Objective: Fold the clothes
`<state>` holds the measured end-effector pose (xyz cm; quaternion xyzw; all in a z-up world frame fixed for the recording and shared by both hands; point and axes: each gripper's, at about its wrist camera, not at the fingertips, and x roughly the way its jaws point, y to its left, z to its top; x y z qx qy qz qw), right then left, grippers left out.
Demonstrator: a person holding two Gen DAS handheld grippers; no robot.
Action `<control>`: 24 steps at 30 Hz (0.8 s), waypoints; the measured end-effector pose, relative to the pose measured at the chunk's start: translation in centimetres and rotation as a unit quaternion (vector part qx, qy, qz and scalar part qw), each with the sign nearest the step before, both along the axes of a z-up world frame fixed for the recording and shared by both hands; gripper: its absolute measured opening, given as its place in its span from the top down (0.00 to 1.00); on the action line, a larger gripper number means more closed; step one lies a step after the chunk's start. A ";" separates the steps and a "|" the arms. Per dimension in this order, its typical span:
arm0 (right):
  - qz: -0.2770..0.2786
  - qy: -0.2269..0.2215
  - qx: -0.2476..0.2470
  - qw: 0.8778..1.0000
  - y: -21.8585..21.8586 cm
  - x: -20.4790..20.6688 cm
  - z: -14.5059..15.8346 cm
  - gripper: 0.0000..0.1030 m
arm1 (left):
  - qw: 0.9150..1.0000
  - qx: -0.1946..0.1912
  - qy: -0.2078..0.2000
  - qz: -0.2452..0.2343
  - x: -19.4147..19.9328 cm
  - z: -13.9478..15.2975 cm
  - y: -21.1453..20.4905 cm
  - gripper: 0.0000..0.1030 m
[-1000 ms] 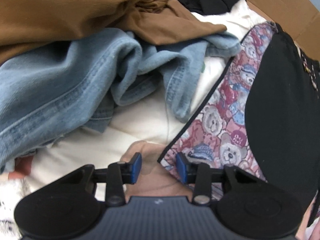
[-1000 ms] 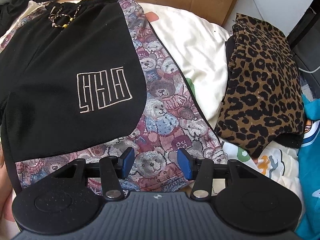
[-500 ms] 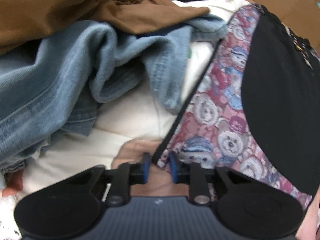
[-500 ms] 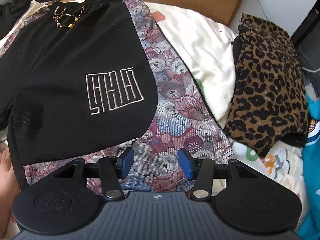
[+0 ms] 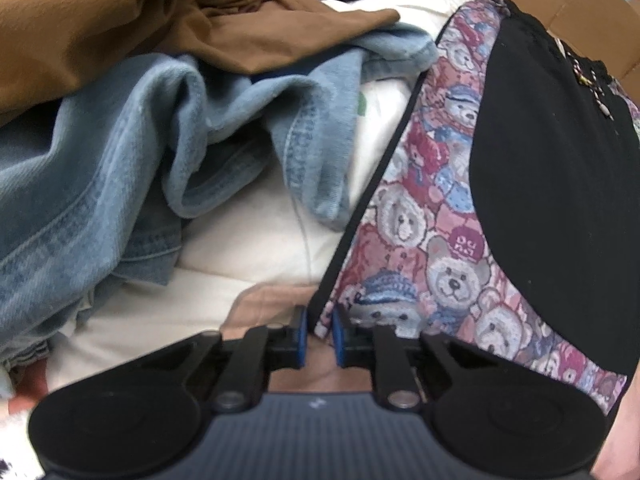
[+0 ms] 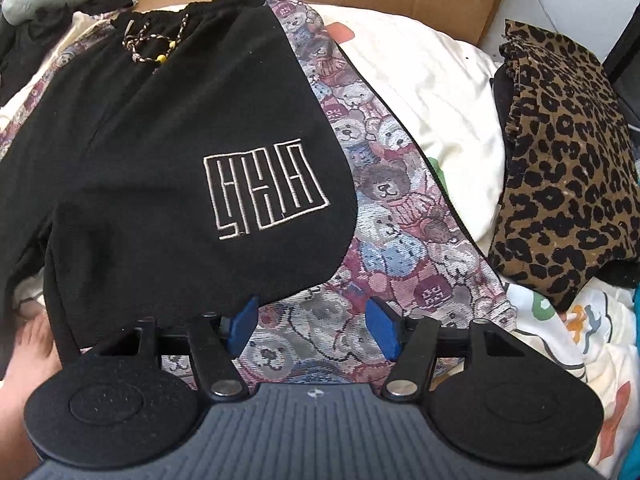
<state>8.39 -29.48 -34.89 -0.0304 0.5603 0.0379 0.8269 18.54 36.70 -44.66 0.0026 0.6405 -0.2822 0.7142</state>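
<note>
Shorts, black with teddy-bear side panels, lie spread flat on a pale bedsheet, stretching away ahead of both tools. At the left hand-held gripper the blue pads are closing on the black-piped corner of the bear panel, which sits right between them; only a thin bit of hem is caught, so it may slide out once lifted, and the leg would drop back crooked. The pads could also nip the sheet underneath and drag it up with the fabric. Just ahead and to the left of that gripper, a crumpled denim garment and a brown garment crowd the edge, and a swung fold could snag them. The right hand-held gripper stands spread and is opening wider, hovering over the hem of the other leg with nothing pressed between its pads; if it bites too shallow or off the corner, the two sides will rise unevenly and the fold will skew. Off to its right, a folded leopard-print garment lies near enough to be nudged.
</note>
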 end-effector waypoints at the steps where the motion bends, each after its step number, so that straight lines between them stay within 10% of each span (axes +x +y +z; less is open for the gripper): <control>1: 0.001 -0.001 0.001 1.000 0.0 0.0 0.1 0.36 | 1.000 0.000 -0.001 -0.001 0.0 0.2 0.0 0.91; 24: 0.008 -0.008 0.025 1.000 0.3 -0.1 0.0 0.36 | 0.994 0.019 -0.027 -0.104 0.1 0.3 -0.9 0.78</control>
